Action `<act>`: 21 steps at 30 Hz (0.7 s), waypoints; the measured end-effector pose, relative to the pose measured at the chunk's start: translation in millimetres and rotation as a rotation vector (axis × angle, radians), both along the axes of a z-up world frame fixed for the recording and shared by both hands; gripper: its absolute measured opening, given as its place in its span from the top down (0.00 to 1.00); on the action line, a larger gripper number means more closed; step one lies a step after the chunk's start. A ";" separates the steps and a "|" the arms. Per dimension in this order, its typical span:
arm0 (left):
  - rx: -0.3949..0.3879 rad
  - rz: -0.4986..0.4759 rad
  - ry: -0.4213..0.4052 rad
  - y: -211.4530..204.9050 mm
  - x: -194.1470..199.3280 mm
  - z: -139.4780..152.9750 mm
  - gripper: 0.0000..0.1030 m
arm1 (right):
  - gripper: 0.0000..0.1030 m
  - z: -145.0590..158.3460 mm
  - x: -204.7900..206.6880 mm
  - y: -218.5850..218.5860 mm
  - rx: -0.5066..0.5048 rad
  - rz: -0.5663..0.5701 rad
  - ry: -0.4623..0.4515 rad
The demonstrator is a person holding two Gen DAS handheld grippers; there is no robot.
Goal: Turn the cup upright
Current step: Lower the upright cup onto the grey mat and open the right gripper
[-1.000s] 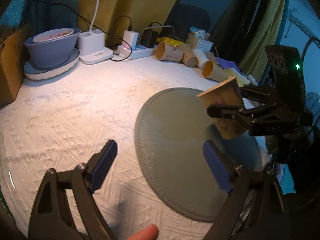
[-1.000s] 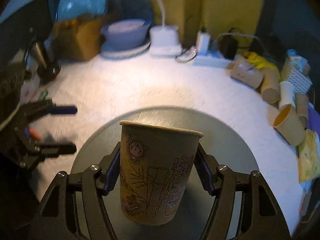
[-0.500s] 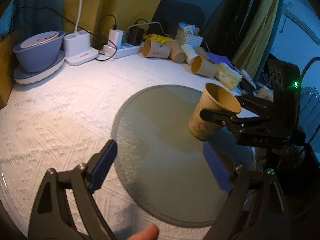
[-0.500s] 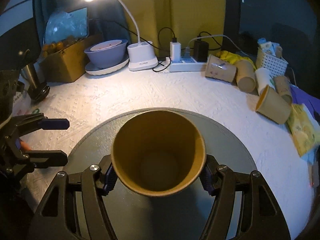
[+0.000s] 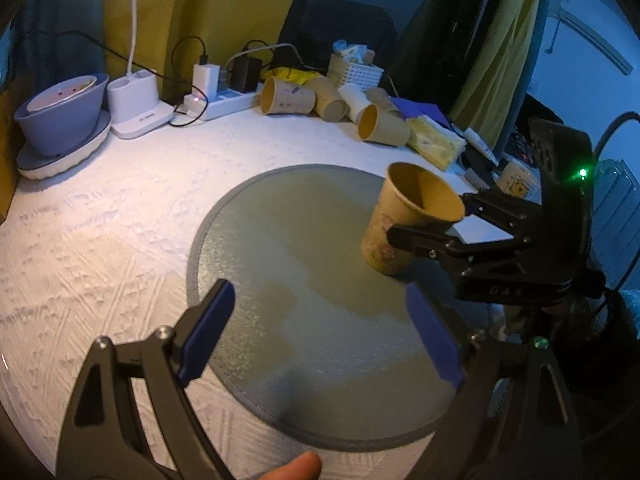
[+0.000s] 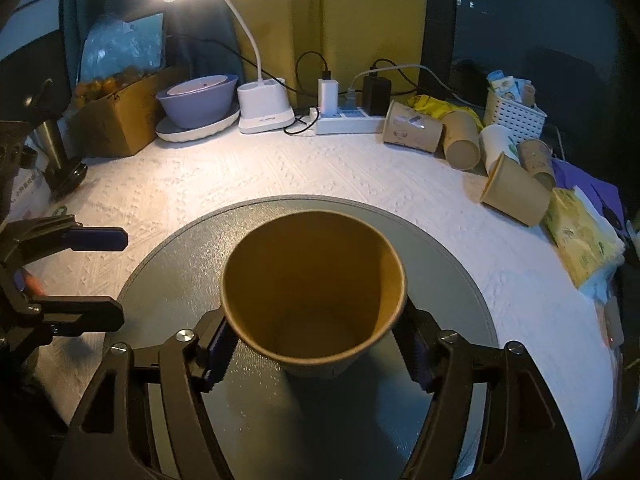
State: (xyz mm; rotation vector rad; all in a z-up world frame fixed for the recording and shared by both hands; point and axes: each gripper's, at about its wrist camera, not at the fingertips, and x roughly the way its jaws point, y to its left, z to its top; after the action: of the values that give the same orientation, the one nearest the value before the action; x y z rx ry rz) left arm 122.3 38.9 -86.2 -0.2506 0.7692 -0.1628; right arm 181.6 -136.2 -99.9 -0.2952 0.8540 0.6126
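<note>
A brown paper cup (image 6: 312, 296) stands mouth up on the round grey mat (image 6: 460, 280), tilted a little; its base rests on the mat. My right gripper (image 6: 316, 348) is shut on the cup, blue pads pressed on both sides below the rim. In the left wrist view the cup (image 5: 408, 224) sits at the mat's (image 5: 280, 240) right side, held by the right gripper (image 5: 460, 220). My left gripper (image 5: 320, 332) is open and empty above the mat's near edge; it also shows in the right wrist view (image 6: 92, 276) at the left.
Several paper cups (image 6: 464, 140) lie on their sides at the back right near a white basket (image 6: 512, 108). A lamp base (image 6: 264, 108), power strip (image 6: 348, 122), purple bowl on a plate (image 6: 196, 104), cardboard box (image 6: 120, 120) and a tissue pack (image 6: 580, 236) line the edges.
The right gripper turned the cup from tilted in the air to mouth up and lowered it onto the mat. The left gripper stayed open, with its view shifting right.
</note>
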 end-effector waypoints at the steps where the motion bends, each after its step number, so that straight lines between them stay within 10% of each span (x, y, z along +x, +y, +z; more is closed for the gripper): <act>1: 0.001 -0.001 -0.004 -1.4 -1.6 1.0 0.14 | 0.29 1.0 -1.6 -0.9 0.001 -0.002 -0.002; 21: 0.025 0.019 -0.047 -28.2 -39.8 16.3 0.14 | 0.29 19.1 -56.5 -23.6 0.018 -0.060 -0.039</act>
State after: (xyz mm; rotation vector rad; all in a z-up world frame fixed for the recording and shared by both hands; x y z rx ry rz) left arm 82.5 10.7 -69.9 -0.2296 0.7219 -0.1408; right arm 125.0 -159.8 -80.8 -0.2634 0.8166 0.5569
